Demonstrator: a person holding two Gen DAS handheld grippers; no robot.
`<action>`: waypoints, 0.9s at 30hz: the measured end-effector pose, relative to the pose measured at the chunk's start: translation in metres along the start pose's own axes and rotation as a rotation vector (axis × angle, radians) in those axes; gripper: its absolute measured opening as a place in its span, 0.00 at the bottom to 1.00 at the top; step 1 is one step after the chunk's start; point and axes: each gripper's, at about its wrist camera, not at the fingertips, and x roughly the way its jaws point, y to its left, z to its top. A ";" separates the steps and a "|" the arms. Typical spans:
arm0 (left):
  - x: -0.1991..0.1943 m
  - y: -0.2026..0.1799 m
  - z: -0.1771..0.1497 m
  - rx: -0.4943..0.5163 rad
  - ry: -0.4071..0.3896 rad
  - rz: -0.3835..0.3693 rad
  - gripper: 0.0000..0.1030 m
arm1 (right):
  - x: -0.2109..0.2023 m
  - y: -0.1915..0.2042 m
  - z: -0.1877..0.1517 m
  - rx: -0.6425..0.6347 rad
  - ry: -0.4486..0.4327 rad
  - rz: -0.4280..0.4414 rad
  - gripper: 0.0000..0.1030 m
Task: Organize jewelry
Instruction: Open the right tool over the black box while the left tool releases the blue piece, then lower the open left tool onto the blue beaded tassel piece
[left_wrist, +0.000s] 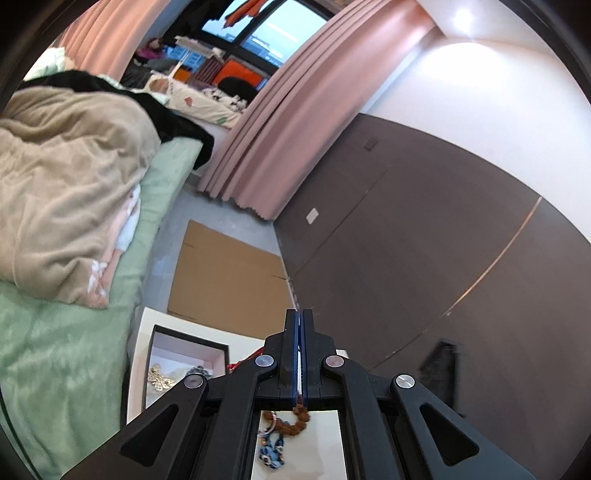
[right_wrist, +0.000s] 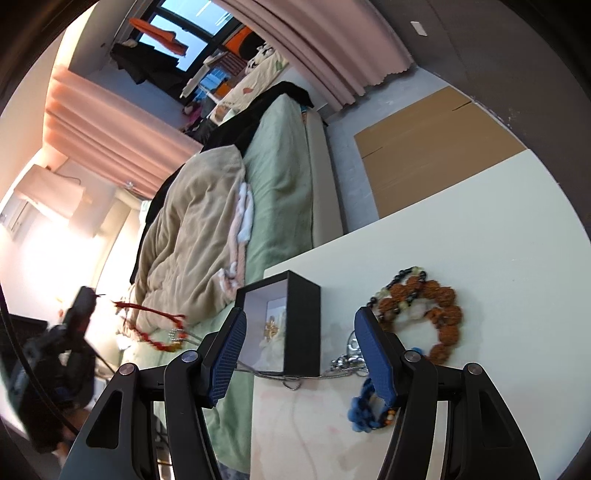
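The right gripper (right_wrist: 299, 354) hangs with its jaws spread and nothing between the pads, over the near edge of the white table (right_wrist: 480, 229). The black box (right_wrist: 301, 325), already holding a gold piece, stands just ahead of the jaws. The brown bead bracelet (right_wrist: 443, 317) lies right of the right finger, a blue beaded piece (right_wrist: 364, 410) beneath it and a silver chain (right_wrist: 343, 363) between. The left gripper (left_wrist: 300, 354) is pressed together; whether it pinches the red string (right_wrist: 155, 325) dangling off to the left I cannot tell. No writing is readable.
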 end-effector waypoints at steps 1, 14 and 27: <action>0.005 0.004 -0.001 -0.013 0.004 -0.002 0.00 | -0.001 -0.001 0.000 0.002 0.000 -0.001 0.60; 0.048 0.037 -0.021 -0.076 0.132 0.146 0.68 | -0.008 -0.015 0.005 0.040 -0.007 -0.012 0.60; 0.074 -0.003 -0.061 0.039 0.278 0.131 0.68 | -0.033 -0.035 0.001 0.065 -0.028 -0.063 0.60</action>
